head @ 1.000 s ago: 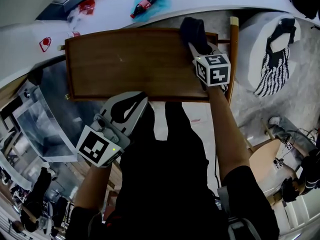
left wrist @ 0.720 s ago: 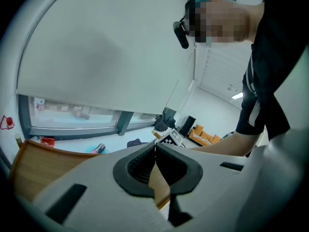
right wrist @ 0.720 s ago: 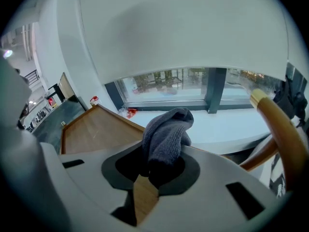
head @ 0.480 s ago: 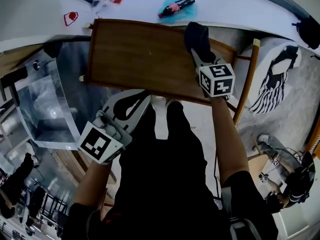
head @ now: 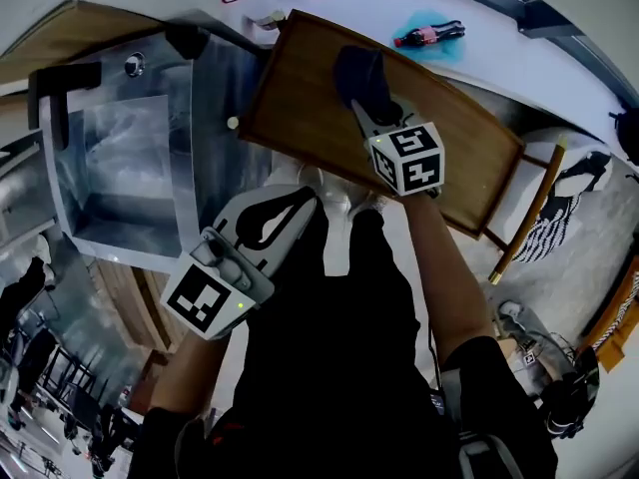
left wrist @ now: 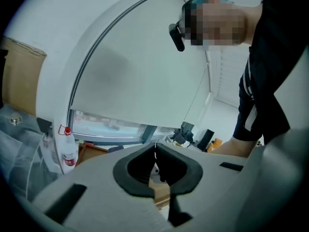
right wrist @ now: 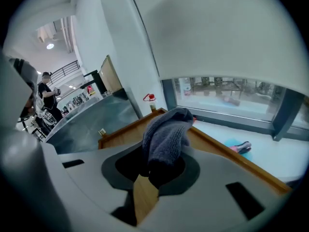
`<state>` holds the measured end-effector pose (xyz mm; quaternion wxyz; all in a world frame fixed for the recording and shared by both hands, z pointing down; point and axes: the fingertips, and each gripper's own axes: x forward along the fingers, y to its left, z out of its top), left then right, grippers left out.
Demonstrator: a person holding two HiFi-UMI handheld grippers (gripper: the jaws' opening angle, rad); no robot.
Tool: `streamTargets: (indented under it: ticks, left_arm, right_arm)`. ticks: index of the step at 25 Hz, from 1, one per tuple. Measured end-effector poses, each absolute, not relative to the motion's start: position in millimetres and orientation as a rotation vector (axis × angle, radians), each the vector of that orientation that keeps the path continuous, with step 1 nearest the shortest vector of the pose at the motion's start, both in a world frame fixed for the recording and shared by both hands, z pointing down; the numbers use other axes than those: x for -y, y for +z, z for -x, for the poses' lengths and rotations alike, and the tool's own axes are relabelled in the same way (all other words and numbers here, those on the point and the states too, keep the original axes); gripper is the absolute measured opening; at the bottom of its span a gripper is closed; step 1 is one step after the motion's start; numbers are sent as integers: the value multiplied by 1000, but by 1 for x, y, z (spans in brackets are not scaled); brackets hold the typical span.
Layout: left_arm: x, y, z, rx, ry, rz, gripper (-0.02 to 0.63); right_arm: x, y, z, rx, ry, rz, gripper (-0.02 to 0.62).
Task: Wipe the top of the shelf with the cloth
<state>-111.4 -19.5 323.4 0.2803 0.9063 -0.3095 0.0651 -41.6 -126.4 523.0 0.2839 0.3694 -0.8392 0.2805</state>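
The dark grey cloth (head: 361, 76) lies bunched on the brown wooden shelf top (head: 300, 108), about a third of the way in from its left end. My right gripper (head: 371, 110) is shut on the cloth and holds it down on the wood. In the right gripper view the cloth (right wrist: 166, 129) bulges up out of the right gripper (right wrist: 161, 154), with the shelf top (right wrist: 123, 135) behind it. My left gripper (head: 300, 200) hangs near my body in front of the shelf, shut and holding nothing. Seen in its own view, the left gripper (left wrist: 155, 148) has its jaws meeting.
A cola bottle (head: 429, 36) lies on a blue patch on the white sill behind the shelf. A metal and glass box (head: 130, 158) stands left of the shelf. A chair with striped fabric (head: 569, 203) is at the right. A red-capped bottle (left wrist: 69, 151) stands at the left.
My right gripper has dragged the cloth leftward along the shelf top from its far right corner. The head view has swung, so the shelf now sits slanted. The left gripper has stayed put.
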Motion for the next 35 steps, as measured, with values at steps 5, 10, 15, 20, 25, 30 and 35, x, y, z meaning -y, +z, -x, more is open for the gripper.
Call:
streamTargets:
  ticks: [5,10,15,20,25,30,35]
  left_arm:
    - [14,326,153,874,149,-2392,26]
    - [10,333,182,902,133,-2355,26]
    - [10,339,198,920,131,-2337,26]
    - [11,348,202,911,142,-2329,26]
    - [12,351,188,872,159,-2345,26]
    - [12,349,166,826,179,-2371,26]
    - [8,347,138,774,205,-2395,26]
  right_arm:
    - [129,533,109,2271,752,-902,69]
    - [129,546,152,2262,776,-860,69]
    - [121,563,170,2234,816,-841,69]
    - [116,577,164,2205,843,-851,69]
    - [109,585,138,2175,894,-892,69]
    - [100,590,106,2146,922,-934,69]
    - [91,589,71,2126,952,-991,69]
